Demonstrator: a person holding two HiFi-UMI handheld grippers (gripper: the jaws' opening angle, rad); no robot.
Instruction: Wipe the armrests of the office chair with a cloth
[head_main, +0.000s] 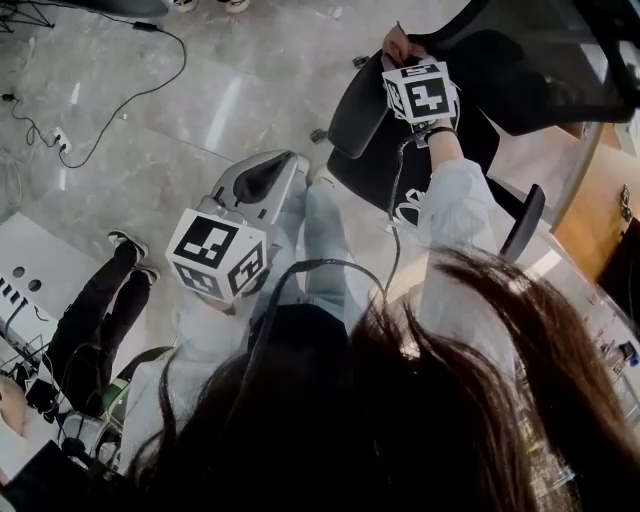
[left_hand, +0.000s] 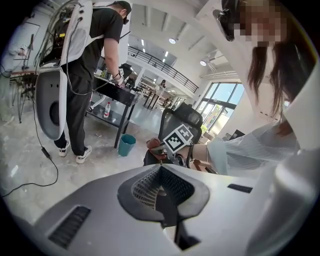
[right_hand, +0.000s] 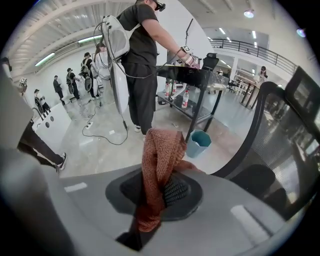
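The right tongs (right_hand: 164, 191) are clamped on a rust-coloured knitted cloth (right_hand: 158, 152). A bunched fold sits between the jaws, a thick loop stands up past the tips, and a shorter tail trails back toward the handle. In the head view these tongs are reached forward over the black office chair (head_main: 432, 150). The cloth is at their front end, just beside the upper end of the nearer armrest (head_main: 355, 118). Whether the cloth touches the pad I cannot tell. The other armrest (head_main: 525, 222) lies behind and to the right of the right tongs, on the far side of the seat.

The left tongs (left_hand: 160, 183) have their jaws closed together with nothing between them. They are held back near the person's body, well apart from the chair and pointing toward it.

The cloth looks light, soft and limp, so it will probably fold and bunch rather than lie flat. The grip on a gathered fold near its middle seems sound, since it leaves the loose loop ahead of the tips free to press and drag along the pad. The armrest pad appears stiff, smooth and curved, so the cloth should slide easily over it. The chair may swivel or roll under pressure, so a light stroke looks wiser than a hard push.
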